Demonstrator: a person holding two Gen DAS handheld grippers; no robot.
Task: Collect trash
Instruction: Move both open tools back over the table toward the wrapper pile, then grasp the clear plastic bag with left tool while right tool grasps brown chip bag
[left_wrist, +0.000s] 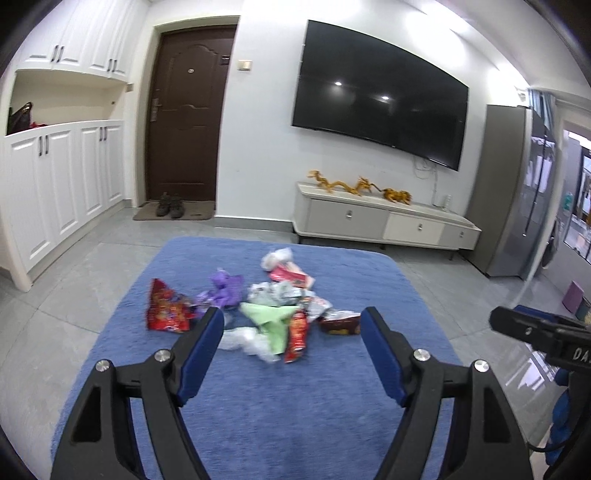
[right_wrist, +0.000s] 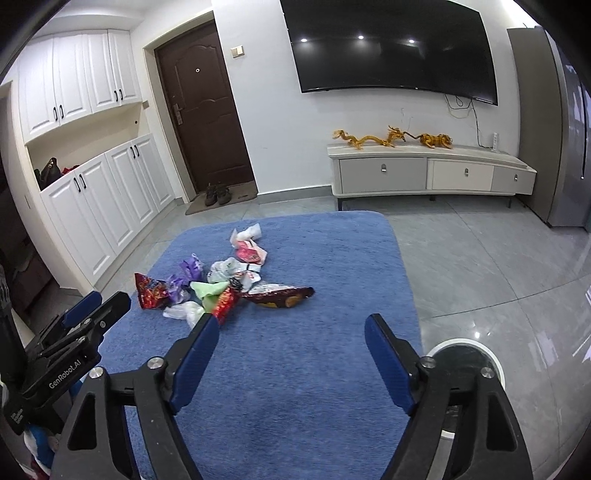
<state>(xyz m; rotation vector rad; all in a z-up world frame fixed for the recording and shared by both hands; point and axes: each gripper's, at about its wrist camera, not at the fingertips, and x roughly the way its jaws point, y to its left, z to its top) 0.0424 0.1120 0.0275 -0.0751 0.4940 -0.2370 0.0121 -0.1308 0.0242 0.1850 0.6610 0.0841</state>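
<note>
A pile of trash lies on a blue rug: a red snack bag, a purple wrapper, a green wrapper, a narrow red packet, clear plastic, a brown packet and a pink-red packet. My left gripper hangs open just short of the pile, nothing between its blue pads. My right gripper is also open and empty, short of the brown packet. Each gripper shows in the other's view: the right, the left.
A round white-rimmed bin stands on the tiles at the rug's near right corner. Beyond the rug are a low TV cabinet, a brown door with shoes on a mat, white cupboards and a grey fridge.
</note>
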